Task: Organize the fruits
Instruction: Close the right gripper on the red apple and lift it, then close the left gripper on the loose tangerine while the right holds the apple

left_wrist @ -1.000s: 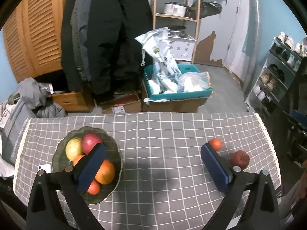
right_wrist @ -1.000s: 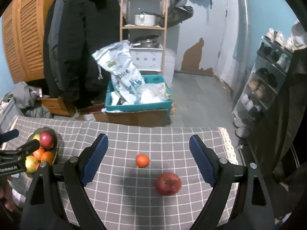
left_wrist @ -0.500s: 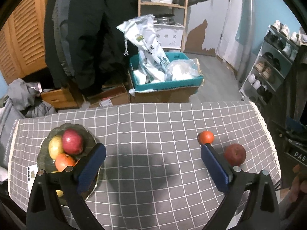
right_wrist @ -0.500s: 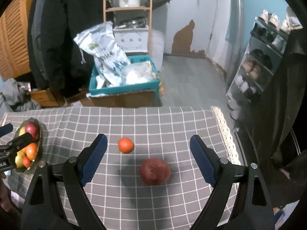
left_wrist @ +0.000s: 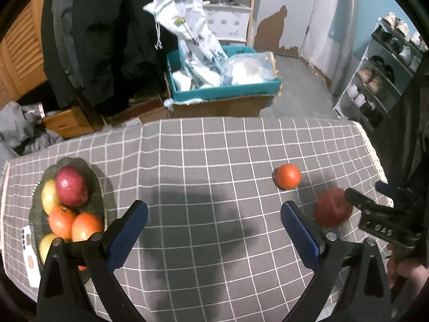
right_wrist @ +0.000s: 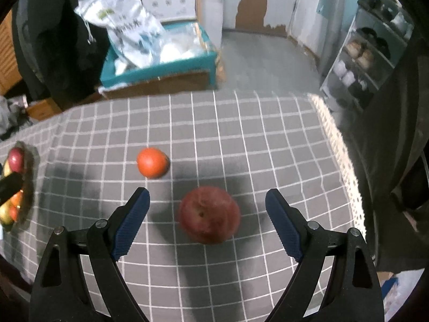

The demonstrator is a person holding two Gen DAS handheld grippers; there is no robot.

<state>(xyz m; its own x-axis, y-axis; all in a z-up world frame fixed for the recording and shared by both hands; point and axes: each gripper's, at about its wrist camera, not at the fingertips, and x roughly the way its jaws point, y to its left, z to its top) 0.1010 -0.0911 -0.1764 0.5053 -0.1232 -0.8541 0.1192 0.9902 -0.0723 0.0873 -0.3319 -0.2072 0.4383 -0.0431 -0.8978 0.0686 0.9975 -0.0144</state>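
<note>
Right gripper (right_wrist: 207,214): jaws wide, empty, red apple (right_wrist: 209,215) centred between pads on checked cloth (right_wrist: 241,139). Advice: descend straight, close at widest girth. Orange (right_wrist: 152,162) just ahead-left. Left gripper (left_wrist: 214,228): wide, empty; fruit bowl (left_wrist: 103,187) to its left.

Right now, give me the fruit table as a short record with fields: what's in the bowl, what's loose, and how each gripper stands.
surface: grey checked tablecloth
bowl: glass fruit bowl at the left, holding a red apple, oranges and yellow fruit
loose fruit: small orange and dark red apple, apart from each other
left gripper: open, empty, over bare cloth
right gripper: open, fingers either side of the dark red apple, not closed on it
</note>
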